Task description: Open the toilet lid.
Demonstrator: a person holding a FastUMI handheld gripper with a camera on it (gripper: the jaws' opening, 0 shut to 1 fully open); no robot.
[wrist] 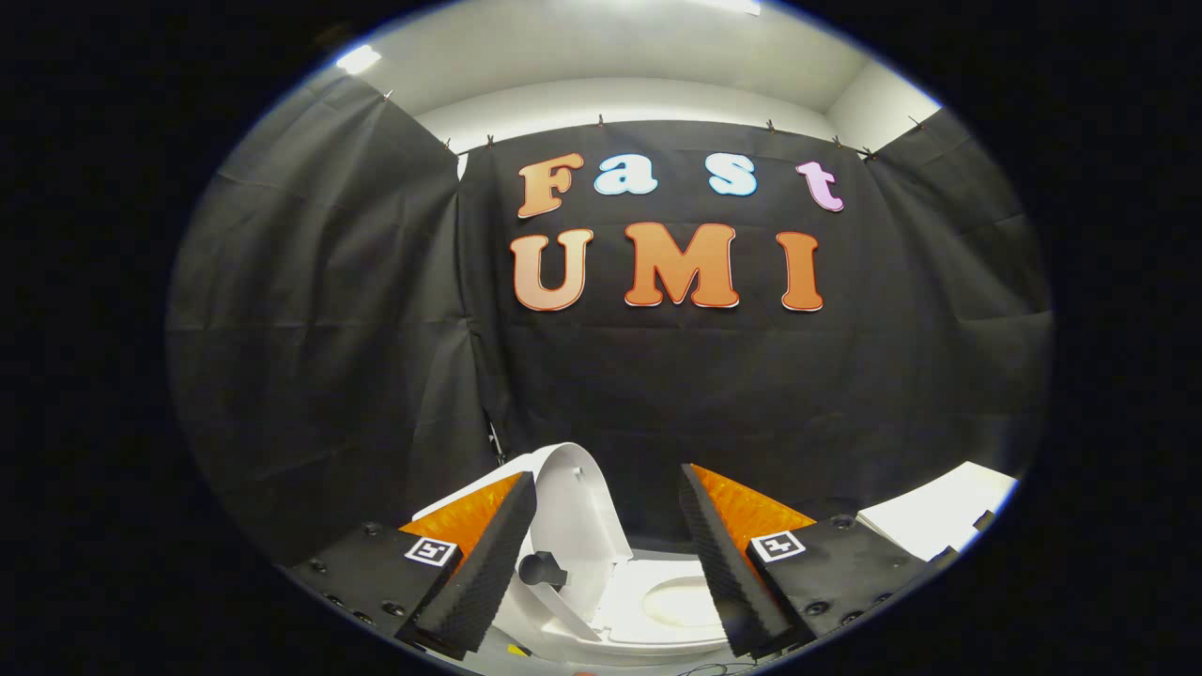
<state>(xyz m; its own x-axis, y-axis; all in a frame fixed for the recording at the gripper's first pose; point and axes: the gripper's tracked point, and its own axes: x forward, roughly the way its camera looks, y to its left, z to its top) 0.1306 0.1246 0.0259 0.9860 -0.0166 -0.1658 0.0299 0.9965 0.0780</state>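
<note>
One step looks done: toilet lid (573, 507) stands raised, nr upright, btwn your fingers, closer to left one. Seat (671, 601) + bowl exposed just beyond fingers. Gripper (610, 535) fingers spread wide, holding nothing. Small dark knob (538, 569) on lid. White desk (939, 516) off right, black cloth wall (310, 376) behind; nothing blocks.

No readable text shows, just square coded markers on the tongs (608, 526).

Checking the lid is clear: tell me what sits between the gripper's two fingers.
In the gripper view, the open gripper frames the raised toilet lid beside one finger, with the uncovered seat below; neither finger touches them.
</note>
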